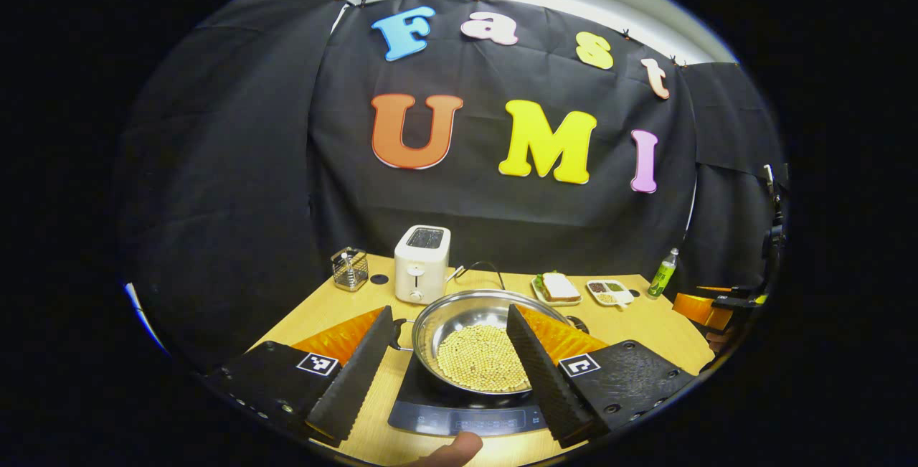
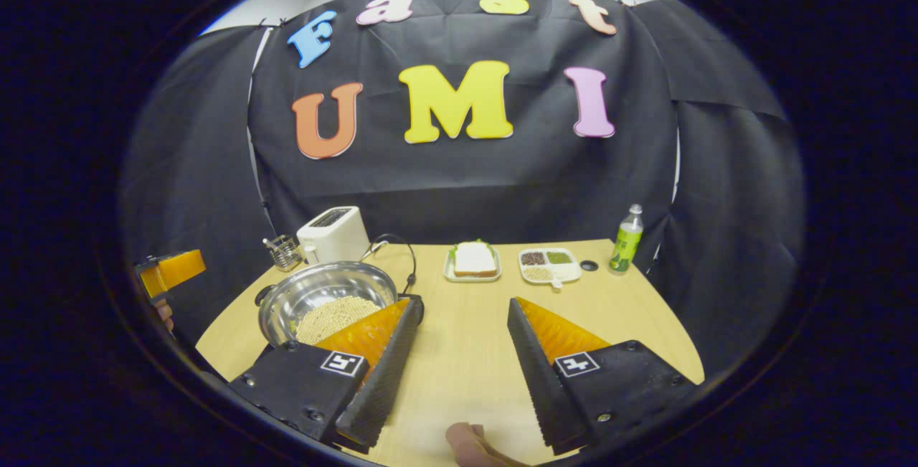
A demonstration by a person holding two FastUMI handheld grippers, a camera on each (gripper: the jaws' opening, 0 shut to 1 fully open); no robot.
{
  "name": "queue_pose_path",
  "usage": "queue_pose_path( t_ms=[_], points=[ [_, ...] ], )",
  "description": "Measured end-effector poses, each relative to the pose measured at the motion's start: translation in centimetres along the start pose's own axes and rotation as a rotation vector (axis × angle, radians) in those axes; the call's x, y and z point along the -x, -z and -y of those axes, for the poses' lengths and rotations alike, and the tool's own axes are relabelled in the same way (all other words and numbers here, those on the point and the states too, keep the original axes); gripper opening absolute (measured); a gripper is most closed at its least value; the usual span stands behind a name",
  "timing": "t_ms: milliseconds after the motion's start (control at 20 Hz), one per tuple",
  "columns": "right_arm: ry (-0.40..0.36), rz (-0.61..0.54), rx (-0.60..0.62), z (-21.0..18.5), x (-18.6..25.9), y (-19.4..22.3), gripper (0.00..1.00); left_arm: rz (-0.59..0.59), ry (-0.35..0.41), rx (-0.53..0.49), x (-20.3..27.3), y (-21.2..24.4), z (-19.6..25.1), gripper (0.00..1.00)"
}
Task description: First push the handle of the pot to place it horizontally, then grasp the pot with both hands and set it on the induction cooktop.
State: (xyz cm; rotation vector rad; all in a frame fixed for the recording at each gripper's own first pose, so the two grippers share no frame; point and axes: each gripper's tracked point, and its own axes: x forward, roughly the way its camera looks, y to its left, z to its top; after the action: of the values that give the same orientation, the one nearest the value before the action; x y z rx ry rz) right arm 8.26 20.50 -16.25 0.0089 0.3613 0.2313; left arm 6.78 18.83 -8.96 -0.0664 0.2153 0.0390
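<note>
A steel pot (image 1: 479, 323) holding pale beans sits on the dark induction cooktop (image 1: 437, 413) near the table's front. Its small black handles (image 1: 396, 334) stick out to the left and right. My left gripper (image 1: 449, 309) is open and hovers just short of the pot, one finger at each side of it and neither touching. In the right gripper view the pot (image 2: 315, 295) lies to the left. My right gripper (image 2: 464, 303) is open over bare table to the right of the pot, with nothing between its fingers.
Along the back of the wooden table (image 2: 466, 352) stand a wire utensil holder (image 1: 349, 269), a white toaster (image 1: 422, 263) with its black cable (image 2: 401, 252), a sandwich plate (image 2: 472, 260), a divided dish (image 2: 549, 264) and a green bottle (image 2: 626, 239).
</note>
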Motion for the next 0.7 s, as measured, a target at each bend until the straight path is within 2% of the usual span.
queue_pose_path(
  t_ms=[150,200,250,350,550,700],
  points=[
    [0.069,0.108,-0.026,3.0,6.0,-2.1,0.82,0.067,0.010,0.014,4.4,-1.9,2.5,0.95],
    [0.082,0.141,-0.024,3.7,7.9,-2.8,0.90,0.096,0.016,0.020,5.8,-2.6,3.3,0.96],
    [0.091,0.171,-0.027,4.3,9.8,-3.2,0.91,0.125,0.021,0.019,7.3,-3.3,4.1,0.96],
    [0.091,0.223,-0.027,5.1,13.4,-3.8,0.92,0.173,0.042,-0.013,10.0,-4.3,5.8,0.96],
    [0.084,0.293,-0.028,5.9,19.1,-4.2,0.95,0.232,0.006,-0.095,15.0,-5.4,7.5,0.95],
    [0.061,0.335,-0.010,5.5,22.0,-4.1,0.97,0.236,-0.004,-0.109,16.9,-3.8,8.8,0.95]
  ],
)
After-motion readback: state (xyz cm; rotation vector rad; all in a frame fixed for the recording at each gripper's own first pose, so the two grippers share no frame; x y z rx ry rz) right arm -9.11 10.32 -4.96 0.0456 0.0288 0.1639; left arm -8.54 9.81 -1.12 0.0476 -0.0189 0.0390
